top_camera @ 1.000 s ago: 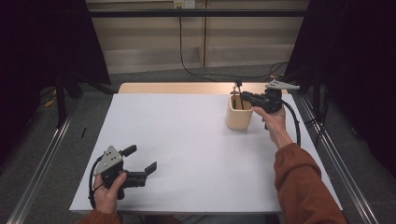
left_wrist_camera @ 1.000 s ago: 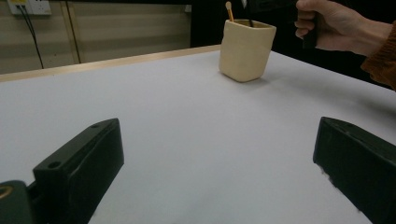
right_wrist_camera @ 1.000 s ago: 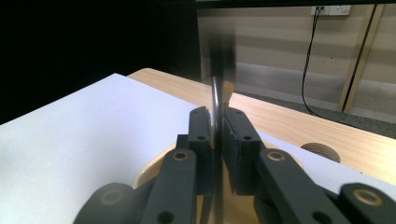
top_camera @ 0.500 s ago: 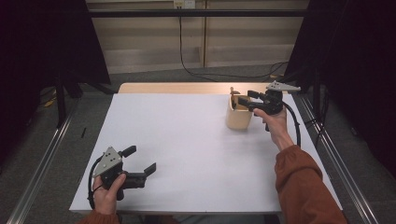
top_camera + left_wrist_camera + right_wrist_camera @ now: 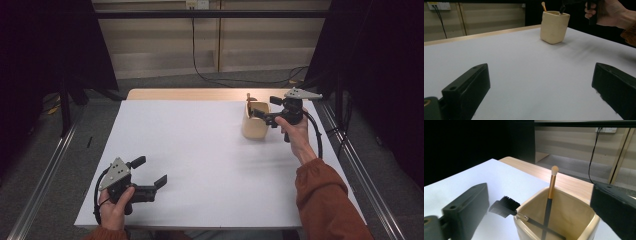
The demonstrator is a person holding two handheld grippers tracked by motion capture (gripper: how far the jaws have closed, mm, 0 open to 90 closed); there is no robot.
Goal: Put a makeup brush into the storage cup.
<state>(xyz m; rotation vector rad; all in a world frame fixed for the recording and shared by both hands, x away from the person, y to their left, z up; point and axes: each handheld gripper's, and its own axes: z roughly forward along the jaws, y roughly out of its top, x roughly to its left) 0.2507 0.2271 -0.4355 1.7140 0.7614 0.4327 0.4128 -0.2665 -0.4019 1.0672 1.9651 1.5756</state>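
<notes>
A cream square cup (image 5: 255, 125) stands at the far right of the white table (image 5: 200, 150). Two brushes sit in it, crossed. One has a gold ferrule and a pale tip (image 5: 552, 182) and stands upright. The other, with a black bristle head (image 5: 504, 206), leans out over the rim. My right gripper (image 5: 265, 107) hovers just above the cup's right side, open, with nothing between its jaws (image 5: 540, 192). My left gripper (image 5: 150, 171) rests open near the front left corner, far from the cup (image 5: 554, 27), and is empty.
A bare wooden strip (image 5: 190, 94) runs along the table's far edge. Metal rails (image 5: 45, 170) lie on the floor at both sides. A black cable (image 5: 200, 55) hangs down the back wall. Dark curtains flank the table.
My right gripper has shifted slightly to the right at the cup's rim. The left gripper has not moved.
</notes>
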